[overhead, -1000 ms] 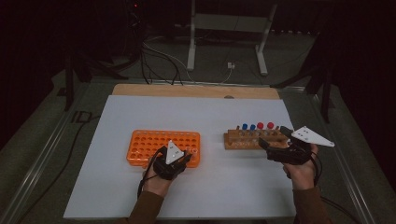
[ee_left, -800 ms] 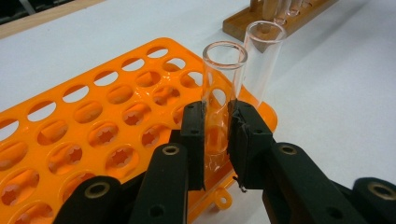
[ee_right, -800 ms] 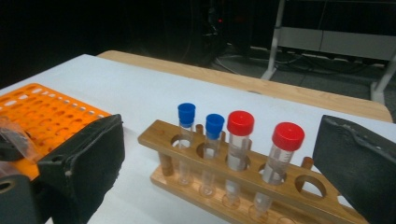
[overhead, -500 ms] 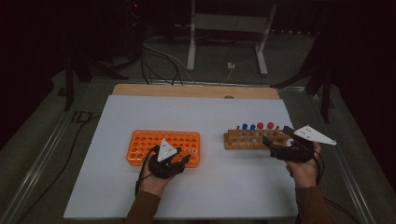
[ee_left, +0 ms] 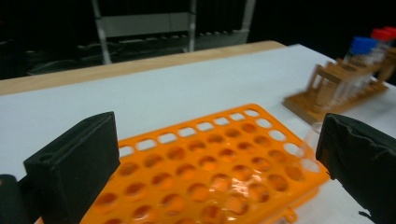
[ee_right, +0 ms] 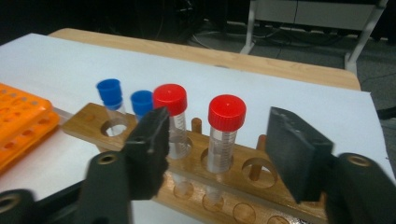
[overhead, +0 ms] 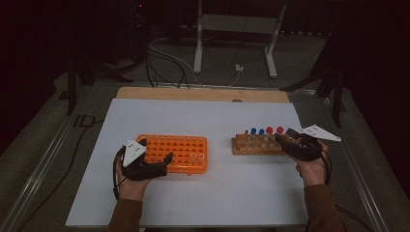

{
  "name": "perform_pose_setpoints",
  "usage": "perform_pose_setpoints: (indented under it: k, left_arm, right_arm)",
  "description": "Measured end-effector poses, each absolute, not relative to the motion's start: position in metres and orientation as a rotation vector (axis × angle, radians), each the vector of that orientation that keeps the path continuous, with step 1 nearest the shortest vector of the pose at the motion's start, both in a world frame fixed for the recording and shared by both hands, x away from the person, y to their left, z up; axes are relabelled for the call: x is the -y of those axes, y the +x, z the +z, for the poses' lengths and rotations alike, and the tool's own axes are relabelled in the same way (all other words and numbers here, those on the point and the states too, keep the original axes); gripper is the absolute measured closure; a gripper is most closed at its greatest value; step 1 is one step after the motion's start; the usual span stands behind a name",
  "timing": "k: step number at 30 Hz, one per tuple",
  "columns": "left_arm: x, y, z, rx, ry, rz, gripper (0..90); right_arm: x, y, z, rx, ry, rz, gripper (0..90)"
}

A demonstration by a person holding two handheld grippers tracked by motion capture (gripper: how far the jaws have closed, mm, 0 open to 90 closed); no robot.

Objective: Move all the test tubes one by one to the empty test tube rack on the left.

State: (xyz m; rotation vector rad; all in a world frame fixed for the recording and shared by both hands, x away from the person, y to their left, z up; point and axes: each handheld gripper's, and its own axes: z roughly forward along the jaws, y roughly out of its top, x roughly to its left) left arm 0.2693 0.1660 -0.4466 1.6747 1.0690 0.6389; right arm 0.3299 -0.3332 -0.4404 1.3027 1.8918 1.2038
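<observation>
The white sheet-covered table is my landmark; everything sits on it. Left of its middle lies the flat orange plastic tube rack with rows of round holes, and right of its middle stands the low wooden tube rack, well apart from the orange one. In the wooden rack stand two blue-capped clear tubes toward its left end and two red-capped clear tubes, the nearer one upright in its hole.

My left gripper hangs at the orange rack's near left corner; its jaws have just been opening and now stand wide with nothing between them. A clear capless tube stands in a hole at the orange rack's right edge, just beside my right-hand jaw in the left gripper view.

My right gripper is at the wooden rack's right end, jaws just closing, about half-wide, with the nearer red-capped tube between them but the pads not yet pressing on it.

What I fear: the other red-capped tube stands just beside my left-hand jaw there, so closing off-centre could knock it or tilt the rack. A grip too high on the cap might slip on lifting.
</observation>
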Motion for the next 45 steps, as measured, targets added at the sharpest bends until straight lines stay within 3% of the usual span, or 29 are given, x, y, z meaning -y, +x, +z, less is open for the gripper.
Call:
perform_pose_setpoints:
  k: [17,45]
  left_arm:
    - [-0.173,0.270,-0.452,-1.111,1.651,0.645,0.5]
    - [-0.163,0.269,-0.450,-1.105,1.659,0.628,0.5]
  right_arm:
    - [0.326,0.351,-0.460,-1.926,1.330,1.143,73.8]
    - [0.327,0.319,-0.397,-1.806,1.223,1.284,74.9]
